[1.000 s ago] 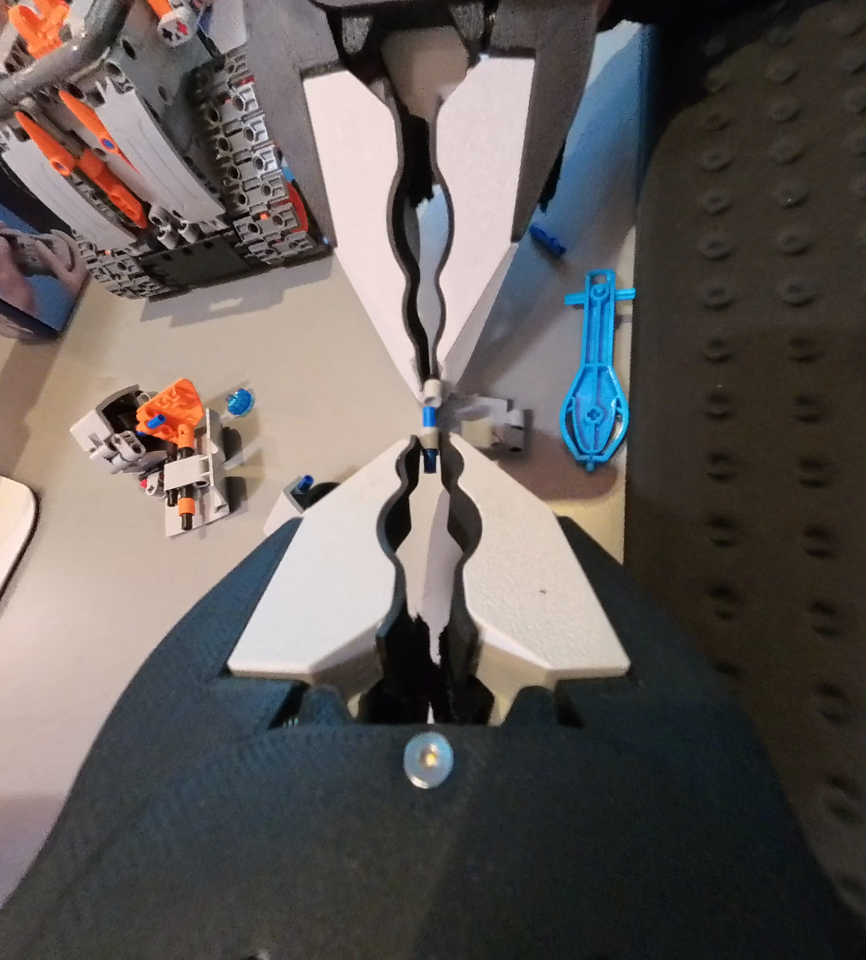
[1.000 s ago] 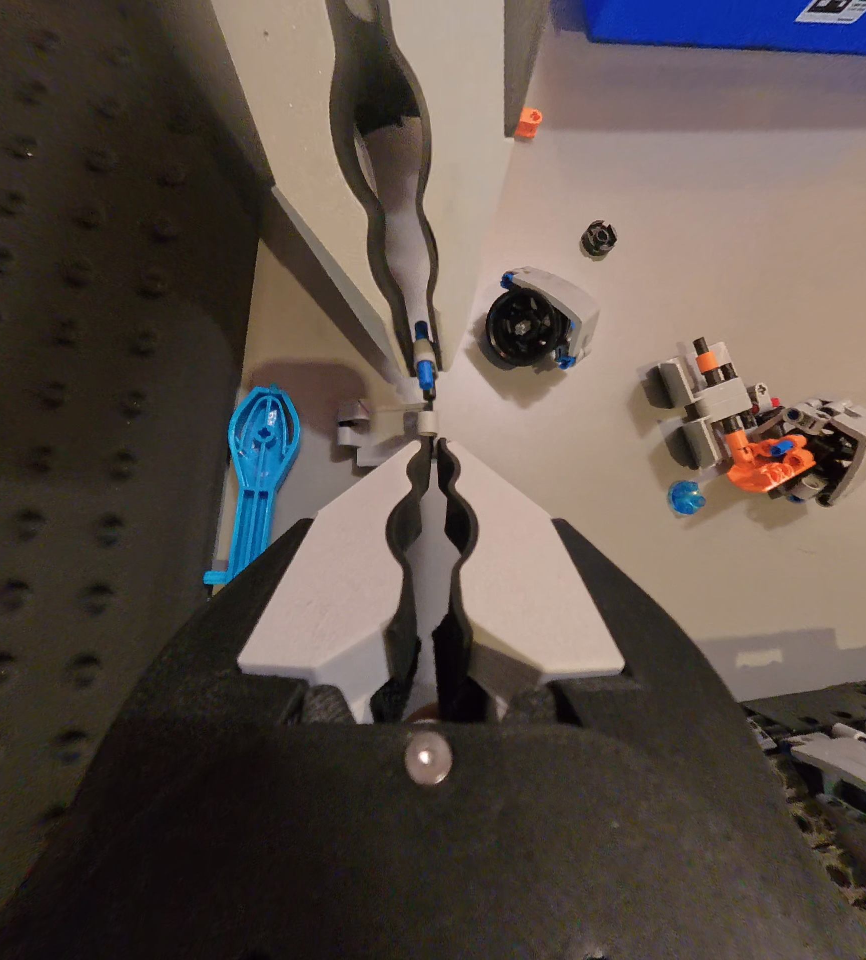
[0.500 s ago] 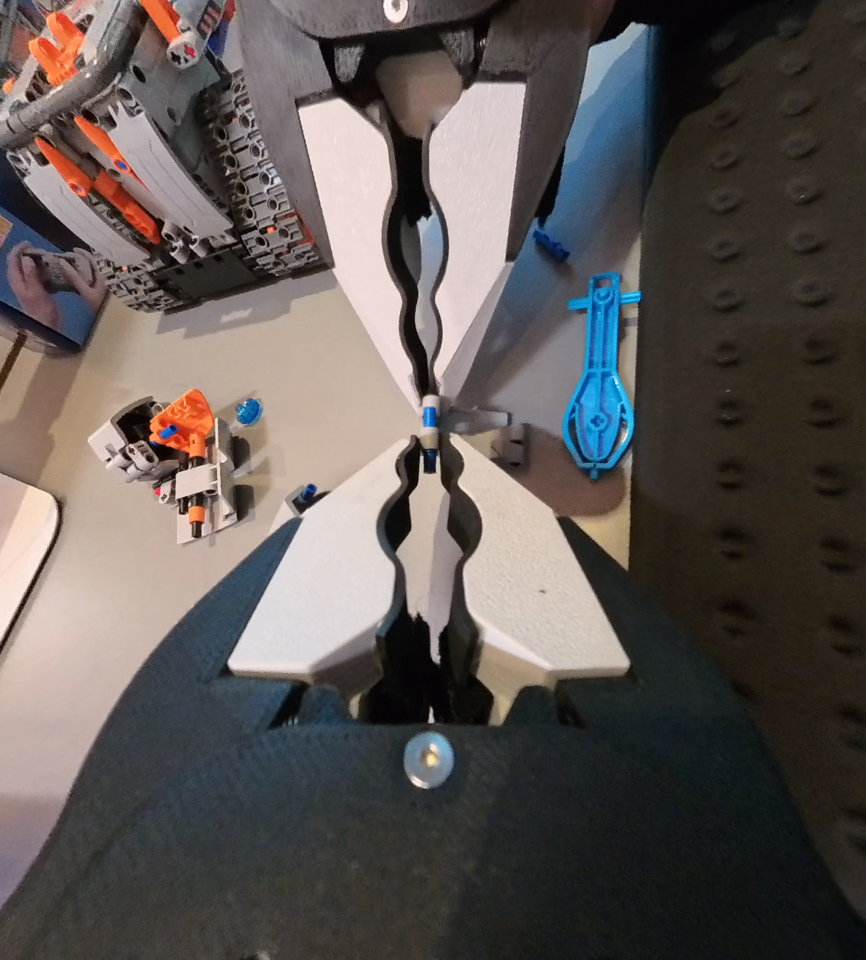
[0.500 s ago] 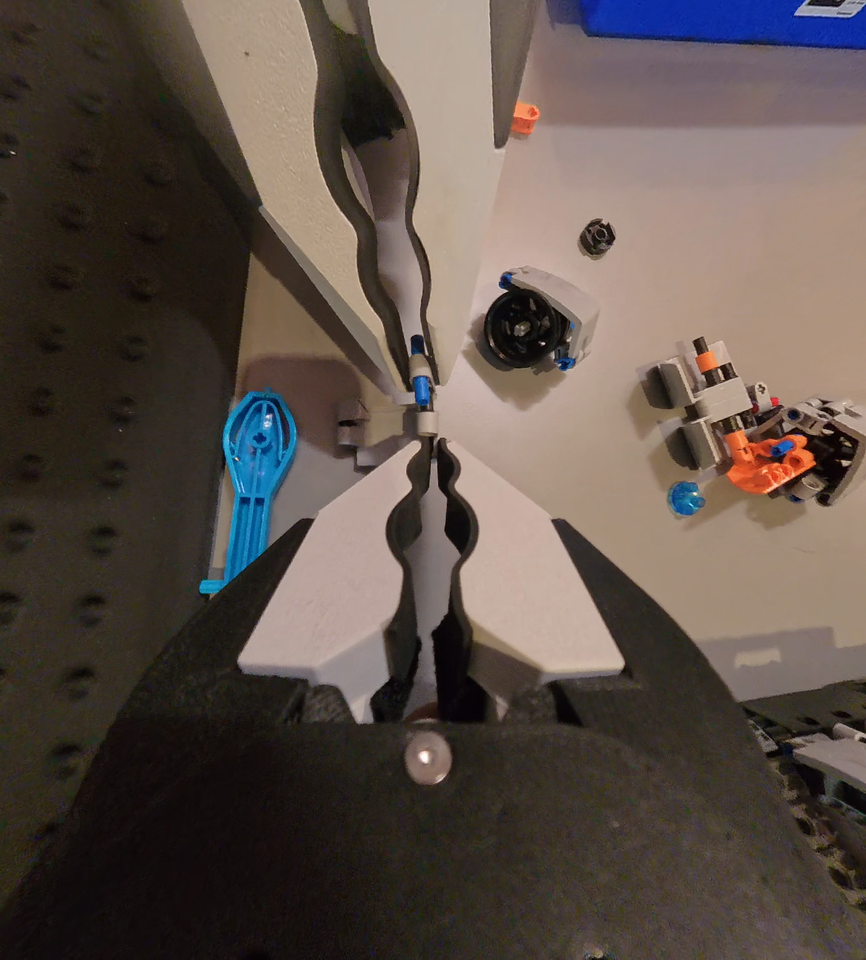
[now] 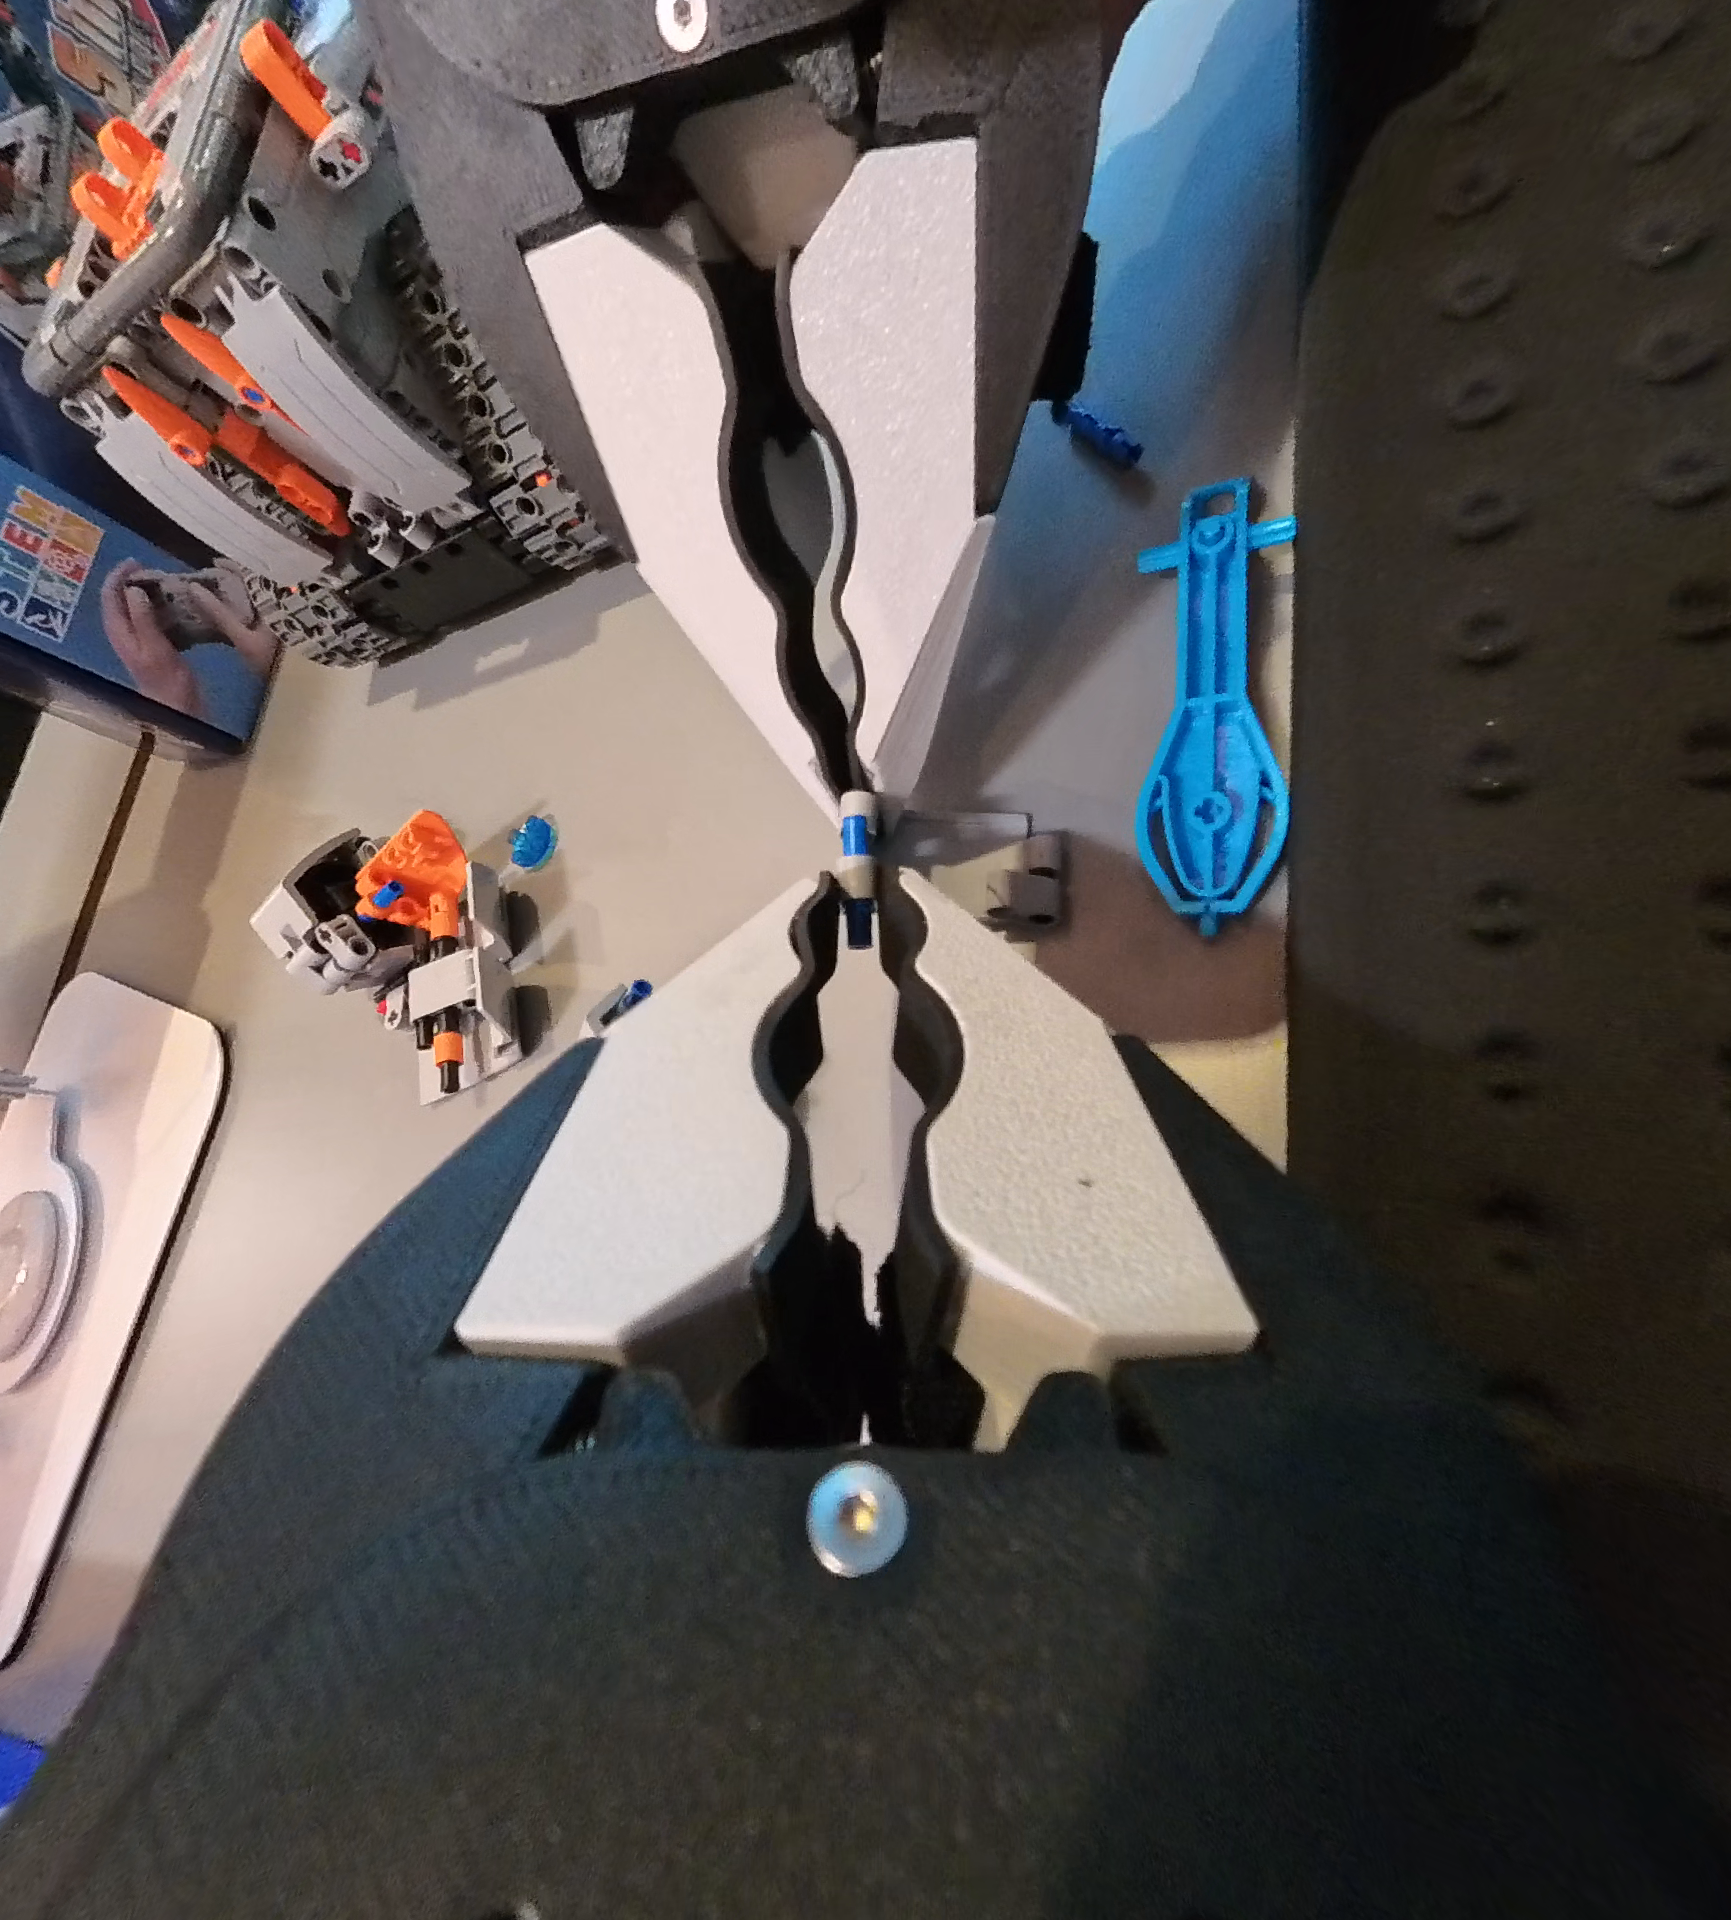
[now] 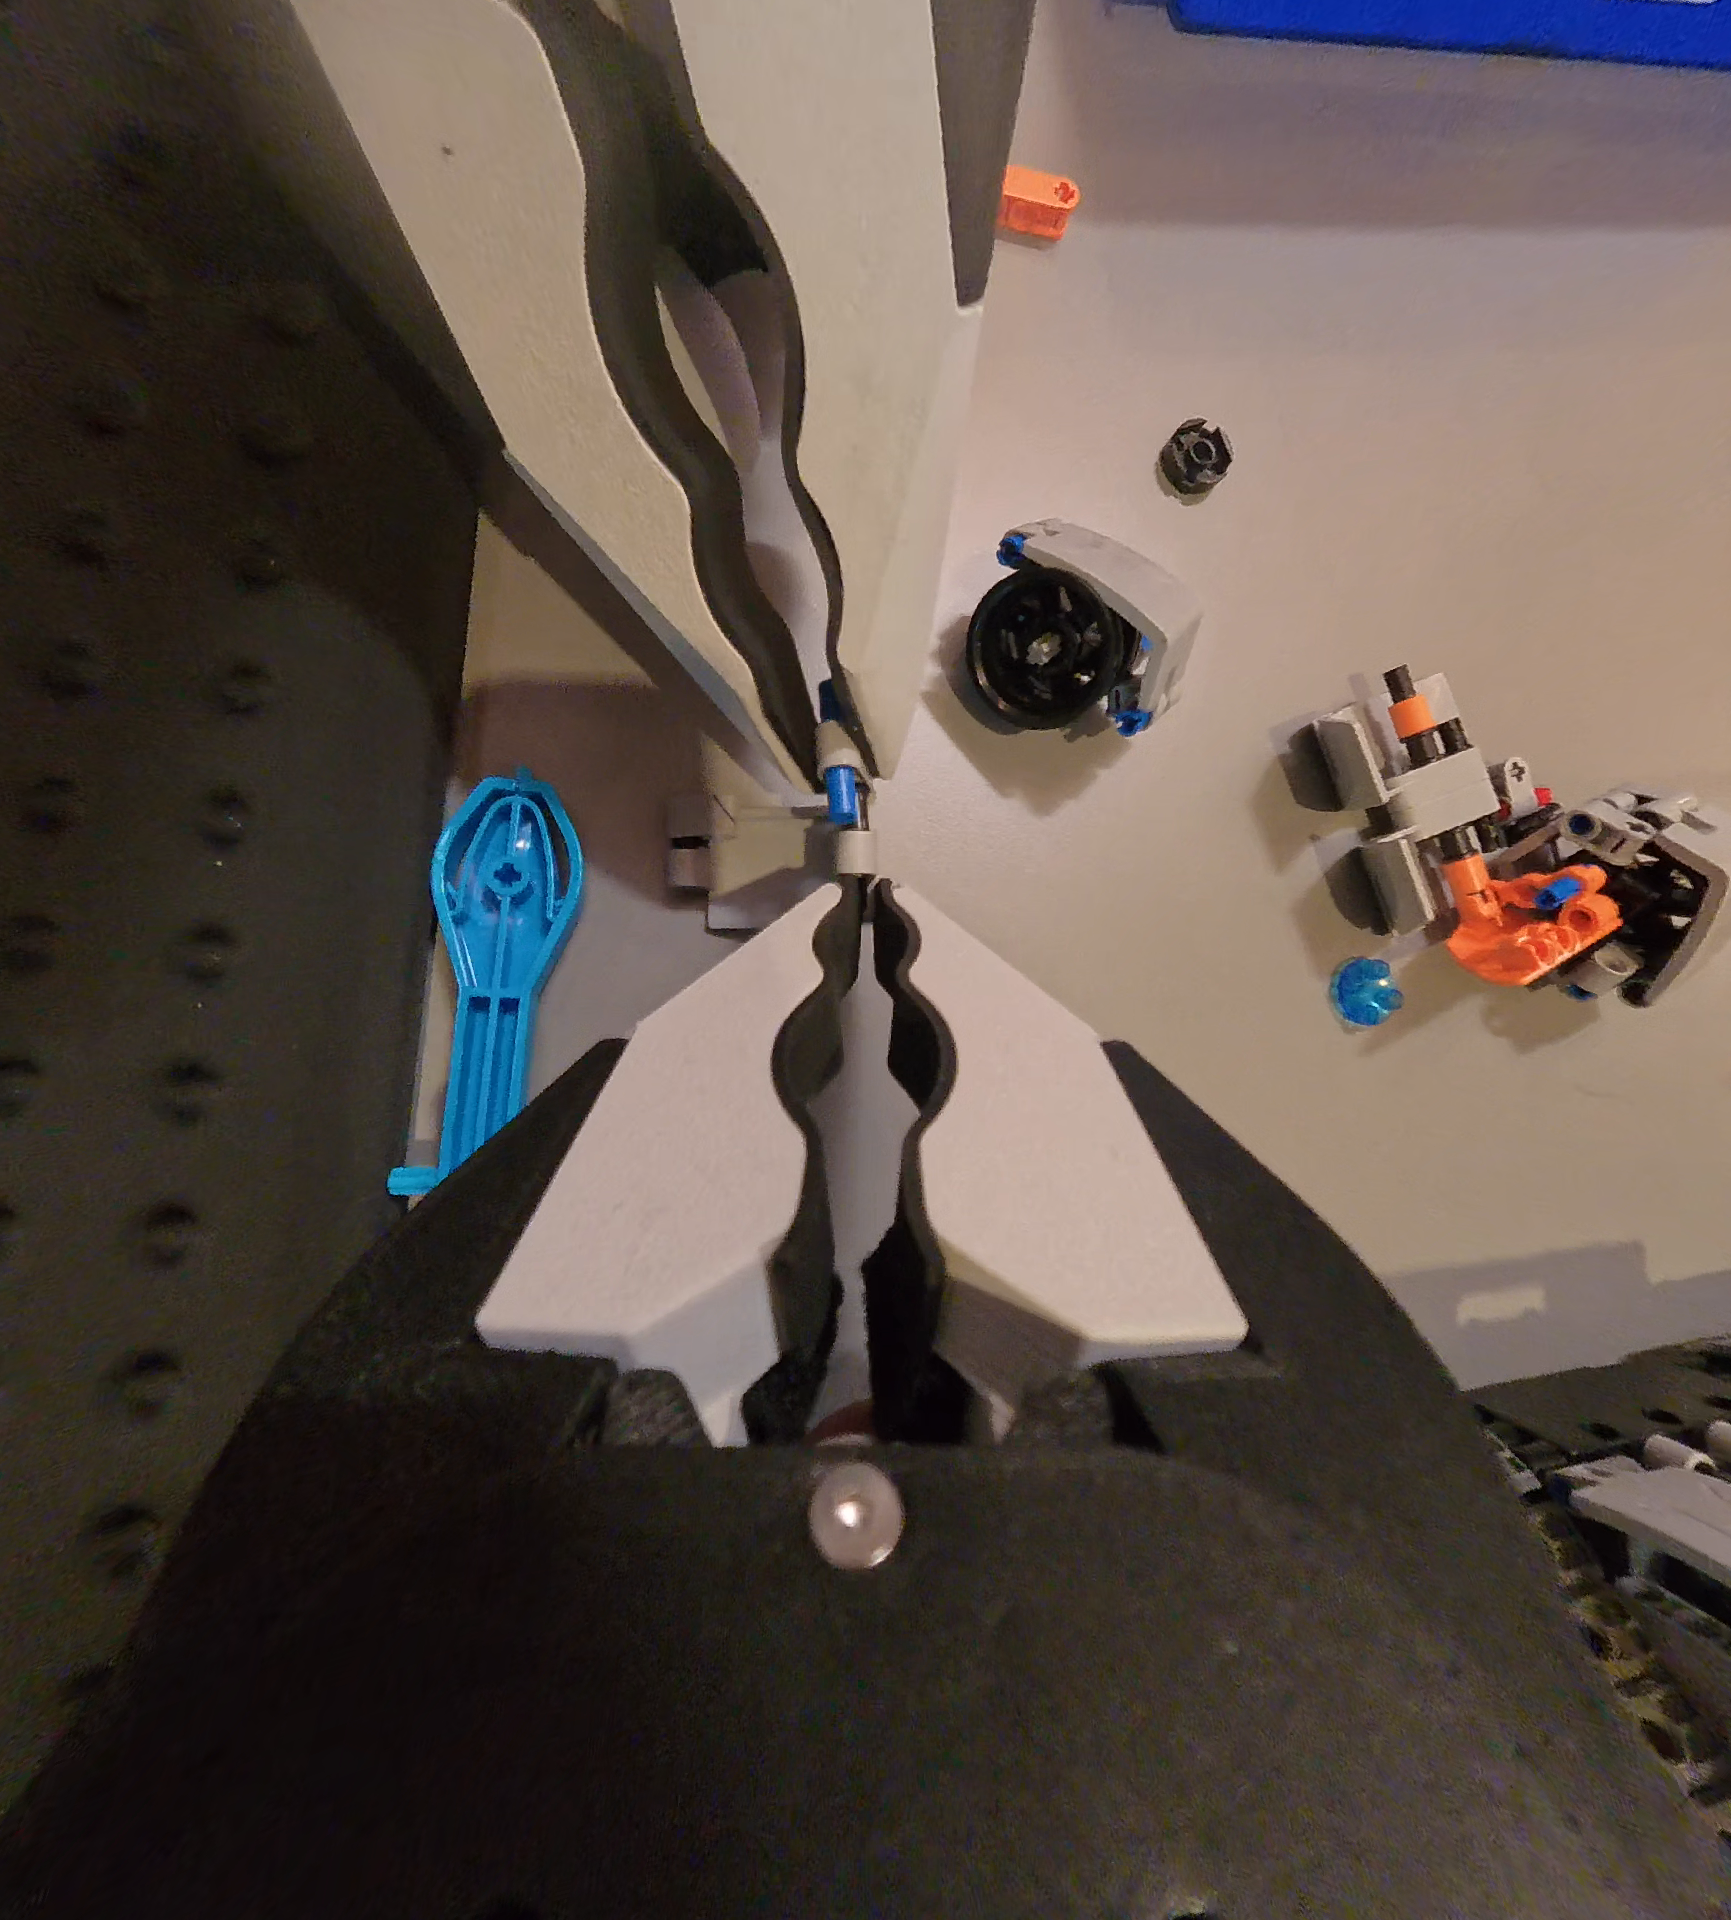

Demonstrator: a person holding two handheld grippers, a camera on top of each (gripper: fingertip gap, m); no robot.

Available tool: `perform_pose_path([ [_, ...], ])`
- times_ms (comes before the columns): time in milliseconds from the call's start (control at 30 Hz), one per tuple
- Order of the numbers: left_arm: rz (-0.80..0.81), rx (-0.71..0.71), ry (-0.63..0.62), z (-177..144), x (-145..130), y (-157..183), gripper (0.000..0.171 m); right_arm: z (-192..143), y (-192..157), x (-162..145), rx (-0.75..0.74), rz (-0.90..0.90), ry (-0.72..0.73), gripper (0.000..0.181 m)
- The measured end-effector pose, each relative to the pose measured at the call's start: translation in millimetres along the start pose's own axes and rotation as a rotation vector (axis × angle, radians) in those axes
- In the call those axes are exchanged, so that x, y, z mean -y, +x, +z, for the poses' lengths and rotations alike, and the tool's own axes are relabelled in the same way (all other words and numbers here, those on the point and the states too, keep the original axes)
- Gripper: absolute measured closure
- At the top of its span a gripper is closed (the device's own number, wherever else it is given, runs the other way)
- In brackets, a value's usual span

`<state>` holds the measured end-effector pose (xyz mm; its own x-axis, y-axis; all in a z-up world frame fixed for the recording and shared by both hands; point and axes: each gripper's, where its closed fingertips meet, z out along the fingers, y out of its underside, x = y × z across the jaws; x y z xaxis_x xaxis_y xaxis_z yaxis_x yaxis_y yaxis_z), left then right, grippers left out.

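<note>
The worktop [image 6: 1412,364] is plain beige, edged by a black mat [image 5: 1567,727] patterned with rows of raised dots. Each gripper has pale grey fingers [image 5: 653,1174] lined with black pads on a black textured body, and the pin [image 5: 856,847] between them is banded blue and pale grey. Beside it lie a bright blue tool [image 5: 1212,717], a grey-and-orange brick cluster [image 6: 1526,862] and a translucent blue stud [image 6: 1363,992].
</note>
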<state>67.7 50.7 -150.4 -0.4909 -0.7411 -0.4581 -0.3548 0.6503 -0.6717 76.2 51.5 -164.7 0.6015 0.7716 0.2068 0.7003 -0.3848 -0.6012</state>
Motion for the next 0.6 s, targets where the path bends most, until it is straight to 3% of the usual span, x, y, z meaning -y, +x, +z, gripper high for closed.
perform_pose_path([
  [367,0.133,0.009,-0.038,3.5,2.5,4.7,0.167,1.4,-4.9,-1.8,-0.032,-0.079,-0.073,0.181],
  [600,0.095,-0.037,-0.023,4.0,5.1,4.1,0.167,-0.5,-4.7,-2.1,-0.006,-0.047,-0.048,0.181],
])
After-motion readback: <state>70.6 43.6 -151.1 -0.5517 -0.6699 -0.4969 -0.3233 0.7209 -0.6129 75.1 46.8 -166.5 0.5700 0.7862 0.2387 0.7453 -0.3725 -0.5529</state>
